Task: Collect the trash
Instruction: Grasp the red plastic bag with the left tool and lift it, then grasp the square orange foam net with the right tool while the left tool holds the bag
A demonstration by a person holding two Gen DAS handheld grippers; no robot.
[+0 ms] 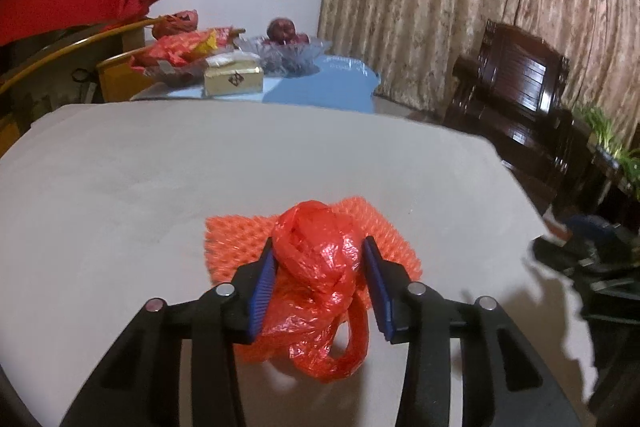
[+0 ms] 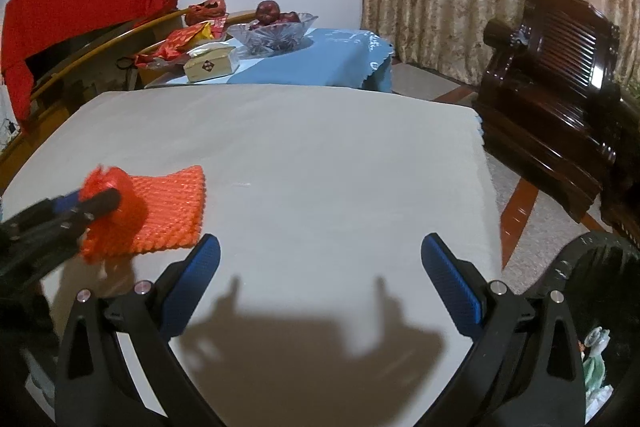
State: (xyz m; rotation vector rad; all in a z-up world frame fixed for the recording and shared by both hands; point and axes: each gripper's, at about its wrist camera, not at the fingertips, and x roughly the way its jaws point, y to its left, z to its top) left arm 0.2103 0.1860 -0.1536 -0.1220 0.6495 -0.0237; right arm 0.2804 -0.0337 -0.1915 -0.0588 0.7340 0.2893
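Red plastic bag (image 1: pixel 320 267) lay crumpled near the worktop's (image 1: pixel 160 167) near edge, pinched by left tongs (image 1: pixel 320 251); right tongs (image 2: pixel 320 247) hung spread over bare surface.

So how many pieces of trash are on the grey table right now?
2: a red bag between the left tongs, lying on an orange foam net beneath it. More may be hidden.

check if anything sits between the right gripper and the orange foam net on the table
Nothing visible does. The right gripper hangs over bare tablecloth; the foam net lies just left of it, with the left gripper at a red plastic bag.
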